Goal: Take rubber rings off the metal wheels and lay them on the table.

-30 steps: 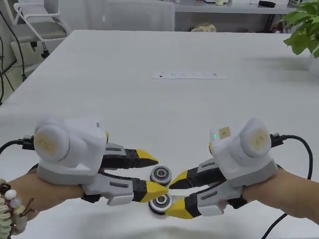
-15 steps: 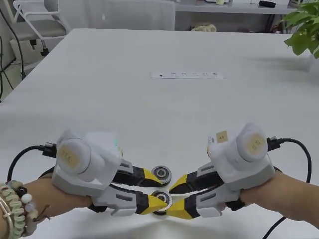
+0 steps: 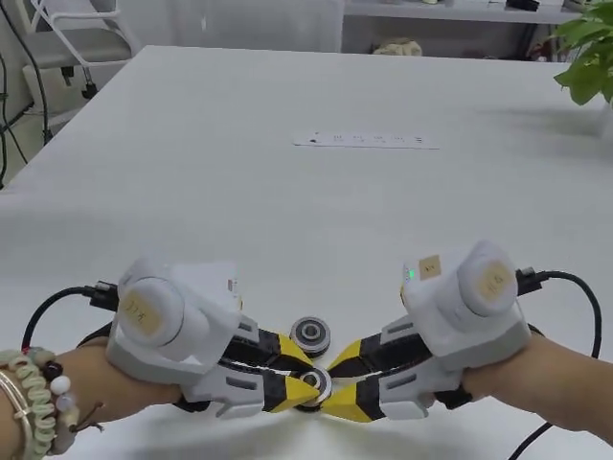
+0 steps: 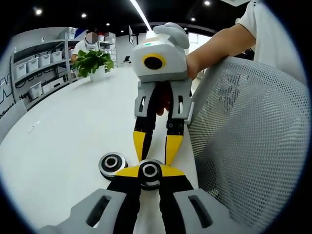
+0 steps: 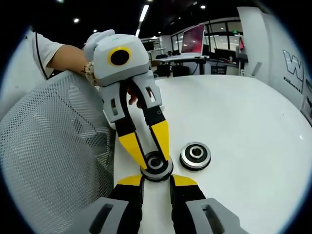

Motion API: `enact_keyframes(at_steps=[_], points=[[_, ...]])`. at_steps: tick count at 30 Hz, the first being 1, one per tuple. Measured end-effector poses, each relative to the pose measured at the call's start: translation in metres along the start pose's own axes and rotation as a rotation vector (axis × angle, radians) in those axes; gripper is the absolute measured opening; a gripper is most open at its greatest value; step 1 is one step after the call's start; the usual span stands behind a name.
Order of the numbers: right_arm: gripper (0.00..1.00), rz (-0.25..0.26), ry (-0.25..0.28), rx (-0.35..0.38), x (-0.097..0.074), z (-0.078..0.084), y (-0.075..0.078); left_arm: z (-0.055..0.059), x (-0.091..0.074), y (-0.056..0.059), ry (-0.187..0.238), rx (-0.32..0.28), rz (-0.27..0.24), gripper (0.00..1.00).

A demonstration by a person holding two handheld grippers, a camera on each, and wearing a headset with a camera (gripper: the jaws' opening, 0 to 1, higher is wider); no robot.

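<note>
Two metal wheels with black rubber rings lie near the front edge of the white table (image 3: 316, 211). The nearer wheel (image 3: 314, 385) (image 4: 149, 171) (image 5: 156, 166) sits between both grippers' yellow tips. My left gripper (image 3: 302, 379) (image 4: 149, 170) comes in from the left, shut on this wheel. From the right, my right gripper (image 3: 328, 383) (image 5: 157, 179) stands narrowly open, its tips against the same wheel's rim. The other wheel (image 3: 310, 334) (image 4: 112, 165) (image 5: 195, 155) lies free just behind, apart from both grippers.
A flat white strip (image 3: 364, 141) lies mid-table. A potted plant (image 3: 586, 57) stands at the far right and a chair (image 3: 67, 34) at the far left. A mesh chair back (image 4: 243, 141) is close behind the table's front edge. A black cable (image 3: 570, 280) trails from the right gripper.
My left gripper has moved right and forward and narrowed its jaws onto the nearer wheel. The right gripper has barely moved. The camera has dipped slightly.
</note>
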State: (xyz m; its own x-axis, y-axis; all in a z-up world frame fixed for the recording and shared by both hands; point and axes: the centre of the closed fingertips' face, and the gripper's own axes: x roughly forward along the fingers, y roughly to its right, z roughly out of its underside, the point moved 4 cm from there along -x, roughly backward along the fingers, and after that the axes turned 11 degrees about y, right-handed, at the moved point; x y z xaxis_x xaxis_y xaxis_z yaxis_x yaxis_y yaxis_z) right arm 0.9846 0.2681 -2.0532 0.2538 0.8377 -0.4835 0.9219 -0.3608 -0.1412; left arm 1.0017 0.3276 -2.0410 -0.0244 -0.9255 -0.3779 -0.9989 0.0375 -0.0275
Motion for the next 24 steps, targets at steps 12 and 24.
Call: enact_keyframes(at_steps=[12,24], points=[[0.17,-0.007,-0.027,-0.040,-0.0004,0.0006,-0.0007,-0.0007,0.0016,0.0010,0.008,0.005,-0.005,0.08],[0.21,0.026,-0.018,0.008,0.0034,-0.0007,0.0001,-0.0015,0.0017,0.0011,0.011,0.005,-0.010,0.08]])
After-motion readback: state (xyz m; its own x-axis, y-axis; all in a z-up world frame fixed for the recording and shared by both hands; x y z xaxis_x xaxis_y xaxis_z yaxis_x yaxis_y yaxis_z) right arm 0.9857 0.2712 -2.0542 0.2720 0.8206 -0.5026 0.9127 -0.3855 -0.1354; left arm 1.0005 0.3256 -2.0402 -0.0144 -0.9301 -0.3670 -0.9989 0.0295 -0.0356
